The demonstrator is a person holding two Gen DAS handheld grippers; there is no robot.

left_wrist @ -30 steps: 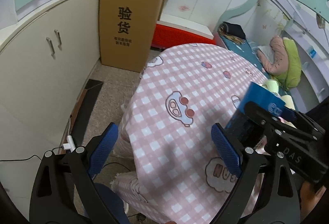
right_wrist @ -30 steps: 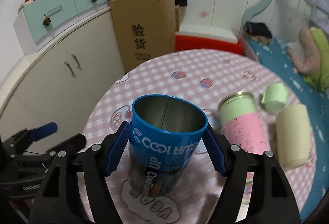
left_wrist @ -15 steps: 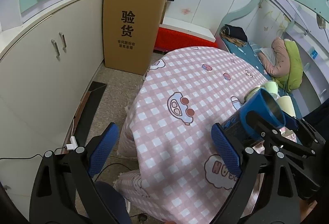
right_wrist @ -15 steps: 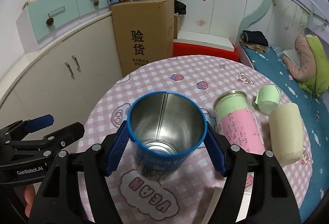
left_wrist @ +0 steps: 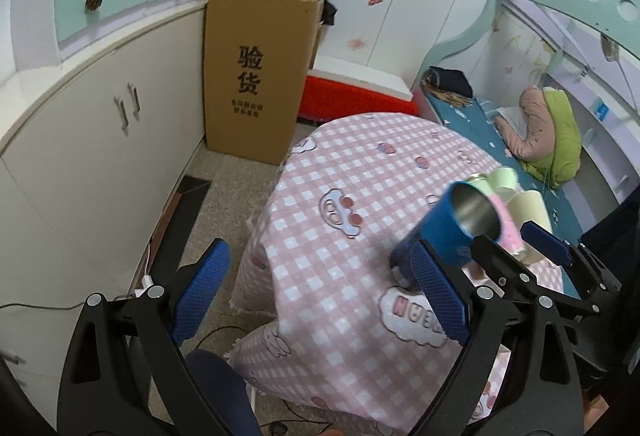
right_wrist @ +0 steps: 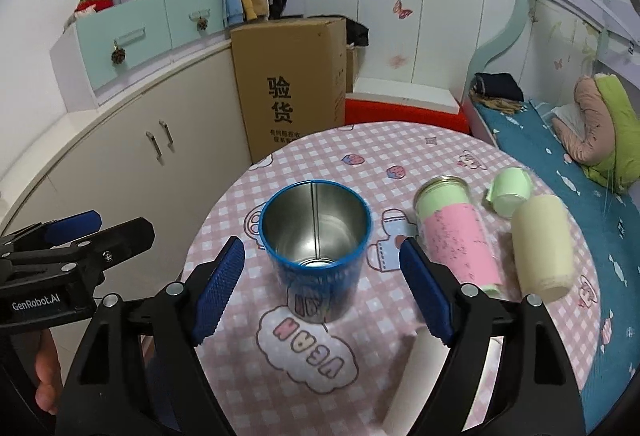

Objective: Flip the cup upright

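pink checked table, blue cup, pink bottle

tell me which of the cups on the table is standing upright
The blue metal cup, standing mouth-up between the open fingers of the right hand-held gripper. The pink-and-green cup, cream cup and small green cup all lie tipped over.

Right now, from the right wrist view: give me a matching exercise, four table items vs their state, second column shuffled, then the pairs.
Items:
1. blue cup
2. pink-and-green tumbler
3. cream cup
4. green lid

States:
A. lying down, closed base toward the camera
B. upright, mouth up, between the open fingers of the right hand-held gripper, untouched
C. loose, tipped on its edge beyond the cream cup
D. lying on its side, open mouth facing away

Pairs: 1-B, 2-D, 3-A, 4-C
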